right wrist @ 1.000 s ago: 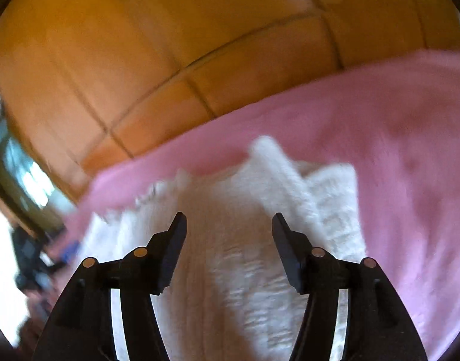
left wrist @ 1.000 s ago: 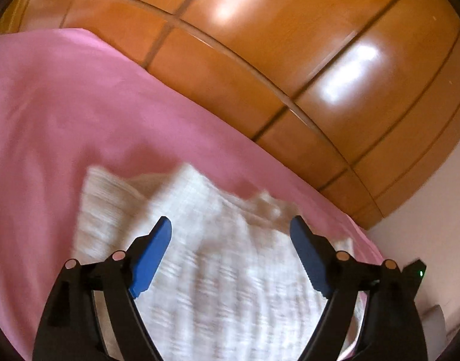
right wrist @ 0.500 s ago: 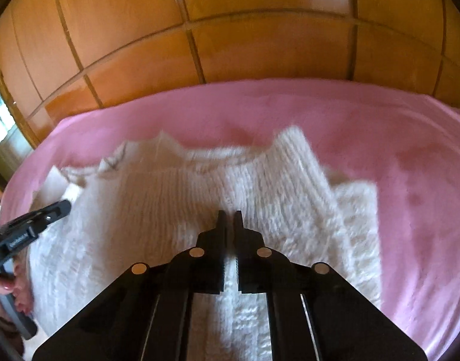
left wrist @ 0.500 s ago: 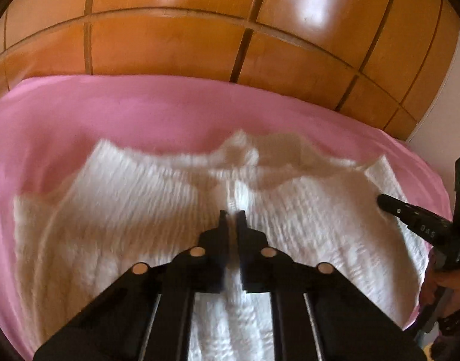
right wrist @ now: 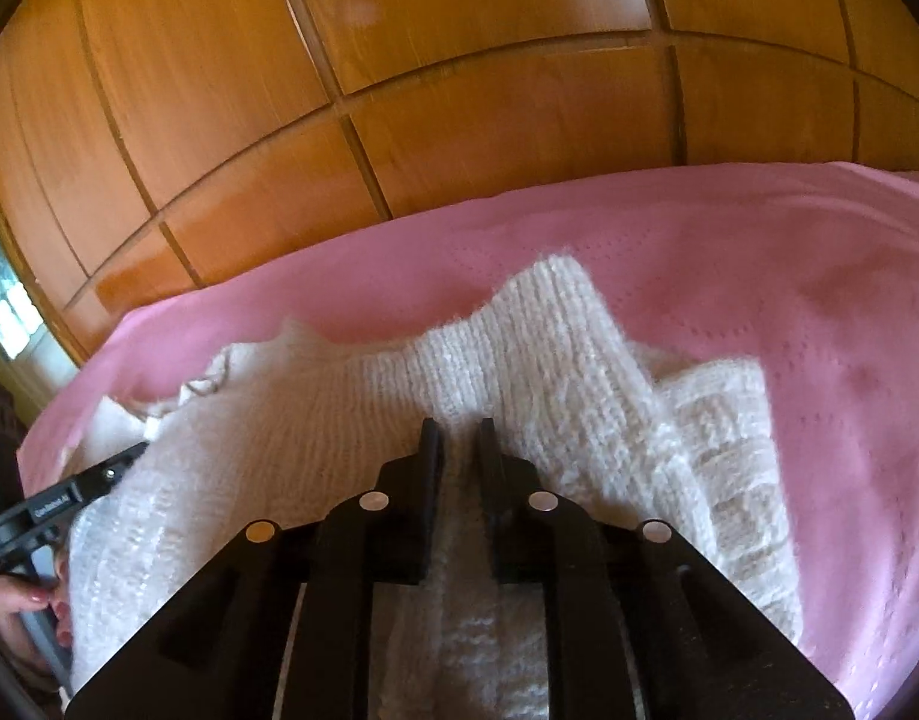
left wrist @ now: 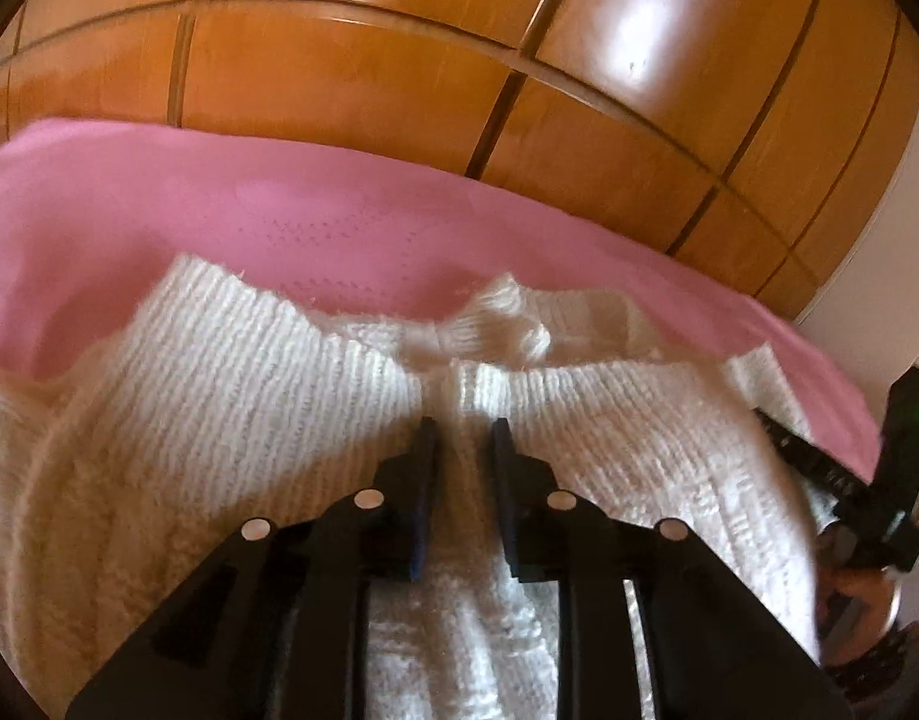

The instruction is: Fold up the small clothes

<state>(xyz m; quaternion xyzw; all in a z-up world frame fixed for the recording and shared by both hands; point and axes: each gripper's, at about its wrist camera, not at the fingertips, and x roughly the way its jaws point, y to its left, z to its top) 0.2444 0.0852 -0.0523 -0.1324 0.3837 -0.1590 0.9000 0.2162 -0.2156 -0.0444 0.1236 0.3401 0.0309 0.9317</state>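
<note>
both grippers – left (left wrist: 463, 427), right (right wrist: 457, 427) – narrowed since, pinching white sweater (left wrist: 231, 396) folds.

The only lettering is small white print on the black finger of the left gripper (right wrist: 69, 495), seen off to the left of the right gripper's own jaws; it is too small and blurred to read, possibly a brand name.

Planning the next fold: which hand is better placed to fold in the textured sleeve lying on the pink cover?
Right. The right tongs sit just beside that sleeve; the left tongs are beyond the collar. Both just eased open, sweater knit between.
</note>
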